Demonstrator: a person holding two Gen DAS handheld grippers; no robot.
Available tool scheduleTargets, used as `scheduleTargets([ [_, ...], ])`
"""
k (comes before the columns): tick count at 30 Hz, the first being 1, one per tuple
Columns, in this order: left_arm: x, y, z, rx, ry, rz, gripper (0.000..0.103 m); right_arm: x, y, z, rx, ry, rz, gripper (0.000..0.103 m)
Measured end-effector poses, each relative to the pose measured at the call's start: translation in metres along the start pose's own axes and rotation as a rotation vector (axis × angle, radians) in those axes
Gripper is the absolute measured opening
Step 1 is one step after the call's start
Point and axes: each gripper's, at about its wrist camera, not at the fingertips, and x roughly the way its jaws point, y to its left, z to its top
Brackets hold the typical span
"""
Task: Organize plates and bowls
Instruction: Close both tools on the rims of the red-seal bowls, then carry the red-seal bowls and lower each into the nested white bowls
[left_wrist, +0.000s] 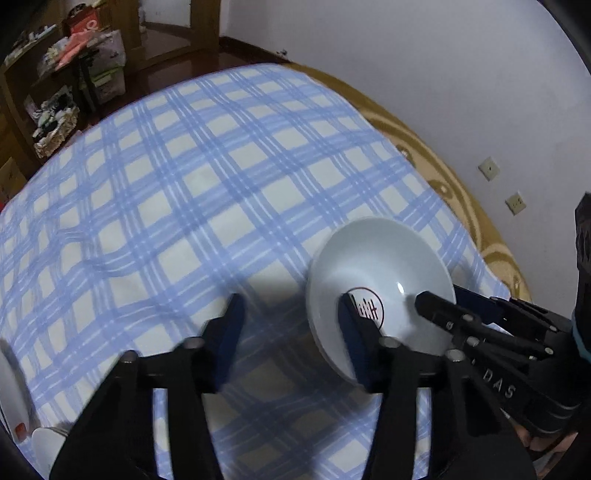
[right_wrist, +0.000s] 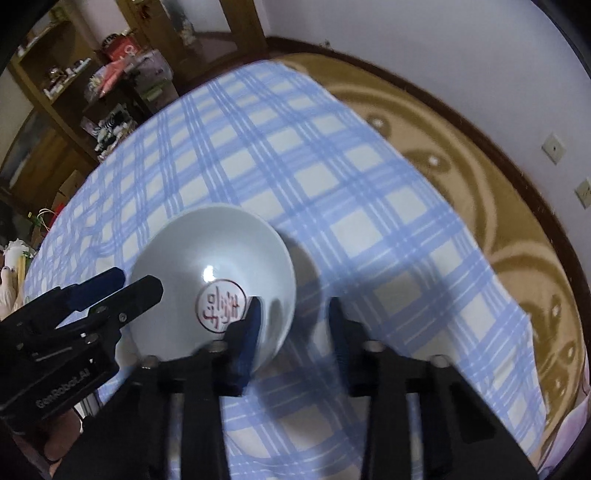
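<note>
Moderately lit, cool indoor light from overhead. Small specular highlight on the glazed inside of the white bowl (left_wrist: 380, 273), repeated in the right wrist view (right_wrist: 208, 274). Soft-edged dark shadows thrown on the blue checked cloth (left_wrist: 192, 184) just ahead of the left gripper (left_wrist: 291, 321) and beside the bowl ahead of the right gripper (right_wrist: 293, 317). Motion blur on the fingers (left_wrist: 231, 325) of both grippers and on the nearest cloth; finger edges smeared. Strong fisheye bending: cloth edge and wall line curved, black vignette in the corners. Shelving (left_wrist: 55, 92) at far left dim and soft.
</note>
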Motion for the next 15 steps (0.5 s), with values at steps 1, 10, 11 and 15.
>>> scheduleTargets([
  [1, 0.005, 0.000, 0.000, -0.006, 0.016, -0.004, 0.034, 0.002, -0.002, 0.000, 0.007, 0.011, 0.007, 0.026],
  [10, 0.016, -0.004, -0.006, -0.054, 0.039, -0.040, 0.009, 0.003, 0.009, -0.003, -0.031, 0.010, 0.032, 0.011],
  [11, 0.015, -0.004, -0.006, -0.051, 0.039, -0.040, 0.009, 0.001, 0.009, -0.004, -0.025, 0.007, 0.033, 0.011],
  [15, 0.008, 0.001, -0.009, -0.067, 0.045, -0.054, 0.009, -0.007, 0.013, -0.005, -0.026, -0.003, 0.033, 0.010],
])
